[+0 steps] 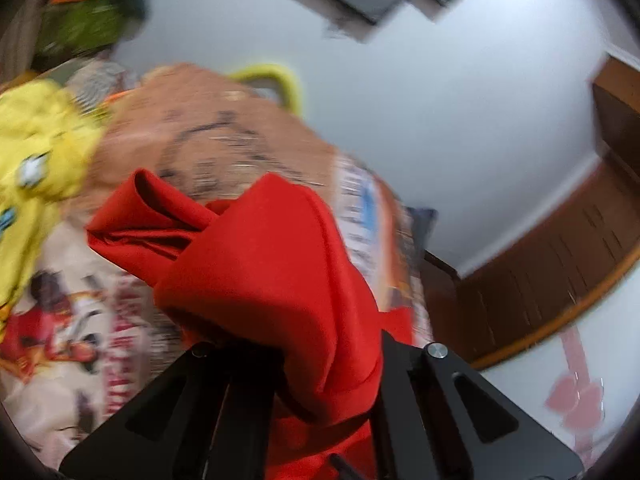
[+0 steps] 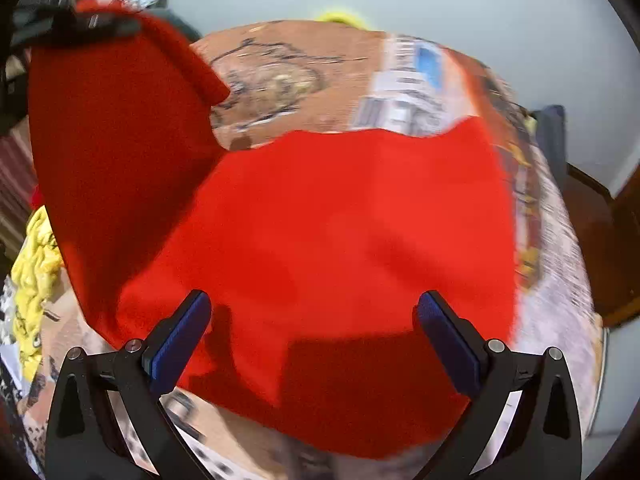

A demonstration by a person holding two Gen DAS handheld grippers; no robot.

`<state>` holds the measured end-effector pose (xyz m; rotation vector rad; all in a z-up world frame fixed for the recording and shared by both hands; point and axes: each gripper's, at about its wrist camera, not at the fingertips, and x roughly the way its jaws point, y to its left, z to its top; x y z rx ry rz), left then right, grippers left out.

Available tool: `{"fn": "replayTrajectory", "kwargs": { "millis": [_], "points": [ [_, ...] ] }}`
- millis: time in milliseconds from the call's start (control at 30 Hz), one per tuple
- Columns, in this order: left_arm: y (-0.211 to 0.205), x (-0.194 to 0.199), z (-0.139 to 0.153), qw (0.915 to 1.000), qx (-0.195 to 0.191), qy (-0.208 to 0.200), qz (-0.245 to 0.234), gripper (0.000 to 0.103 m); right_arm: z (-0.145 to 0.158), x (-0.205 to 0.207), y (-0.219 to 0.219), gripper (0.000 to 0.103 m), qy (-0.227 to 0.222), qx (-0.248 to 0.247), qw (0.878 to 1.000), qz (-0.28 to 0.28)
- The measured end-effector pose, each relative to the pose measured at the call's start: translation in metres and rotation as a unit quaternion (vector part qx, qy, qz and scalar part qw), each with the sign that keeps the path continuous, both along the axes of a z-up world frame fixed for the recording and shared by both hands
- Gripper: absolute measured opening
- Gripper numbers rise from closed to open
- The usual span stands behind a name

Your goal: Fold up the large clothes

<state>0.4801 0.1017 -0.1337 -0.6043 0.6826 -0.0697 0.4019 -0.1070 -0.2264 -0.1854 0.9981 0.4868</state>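
The red garment [image 2: 340, 248] is lying mostly spread across the patterned bedspread [image 2: 304, 68], with 1 side of it being lifted up and over at the left of the right wrist view. The left gripper [image 1: 320, 396] is pinching a bunched edge of that cloth; its jaws are pressed together on the fabric, which is draping forward over them in thick rounded folds. In the right wrist view the same gripper is showing as a dark blurred shape at the top of the raised flap. The right gripper [image 2: 312, 316] is hovering just above the flat part of the garment, its 2 jaws spread wide with the blue pads [image 2: 180, 340] holding nothing.

To my eye the first fold is under way: 1 side is being carried across the body of the garment. The next move is likely calling for the left side to lay its flap down flat on the middle, while the right side pins or takes hold of the near edge so the cloth is not sliding.

The fabric is looking plain, bright red and fairly thick, with soft creases and no print visible. A yellow garment [image 1: 36, 152] is lying crumpled on the bed beside it.
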Motion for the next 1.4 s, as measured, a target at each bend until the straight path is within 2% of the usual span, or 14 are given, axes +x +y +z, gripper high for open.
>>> {"fn": "replayTrajectory", "kwargs": {
  "millis": [133,233,367,533,667,733,767,867,933,1000,1167,1267,1333,1400],
  "points": [
    [-0.089,0.009,0.01,0.9932,0.066,-0.038,-0.088,0.001,0.009,-0.004,-0.05,0.103,-0.014,0.004,0.999,-0.045],
    [-0.156,0.005,-0.009,0.9776,0.115,-0.046,-0.17,0.001,0.012,-0.007,-0.086,0.103,-0.013,0.006,0.997,-0.082],
    [-0.213,-0.003,-0.057,0.9513,0.15,0.001,-0.27,0.002,0.008,-0.012,-0.126,0.103,-0.001,0.002,0.993,-0.121],
    [-0.23,-0.002,-0.128,0.9326,0.165,0.099,-0.305,0.002,-0.01,-0.022,-0.164,0.103,0.024,-0.018,0.988,-0.152],
    [-0.223,-0.009,-0.139,0.9304,0.155,0.107,-0.314,0.002,-0.018,-0.037,-0.187,0.103,0.037,-0.02,0.985,-0.167],
    [-0.224,-0.015,-0.135,0.9257,0.168,0.104,-0.323,0.002,-0.018,-0.039,-0.194,0.103,0.038,-0.017,0.984,-0.173],
    [-0.226,-0.018,-0.132,0.9228,0.179,0.102,-0.326,0.004,-0.017,-0.041,-0.197,0.103,0.039,-0.014,0.984,-0.176],
    [-0.23,-0.034,-0.124,0.9113,0.197,0.102,-0.347,0.029,-0.008,-0.042,-0.199,0.103,0.036,0.0,0.983,-0.18],
    [-0.23,-0.052,-0.114,0.9091,0.189,0.1,-0.357,0.054,0.003,-0.044,-0.199,0.103,0.026,0.013,0.983,-0.179],
    [-0.217,-0.062,-0.105,0.9115,0.196,0.09,-0.35,0.065,0.011,-0.046,-0.197,0.103,0.014,0.023,0.984,-0.174],
    [-0.183,-0.089,-0.074,0.9119,0.254,0.052,-0.319,0.069,0.035,-0.043,-0.182,0.103,-0.012,0.049,0.987,-0.154],
    [-0.158,-0.087,-0.067,0.9133,0.308,0.037,-0.264,0.083,0.041,-0.037,-0.167,0.103,-0.017,0.068,0.988,-0.138],
    [-0.137,-0.076,-0.072,0.9174,0.324,0.046,-0.227,0.086,0.036,-0.028,-0.152,0.103,-0.011,0.076,0.989,-0.127],
    [-0.116,-0.064,-0.084,0.9239,0.311,0.074,-0.211,0.086,0.026,-0.021,-0.138,0.103,0.001,0.08,0.99,-0.117]
  ]
}}
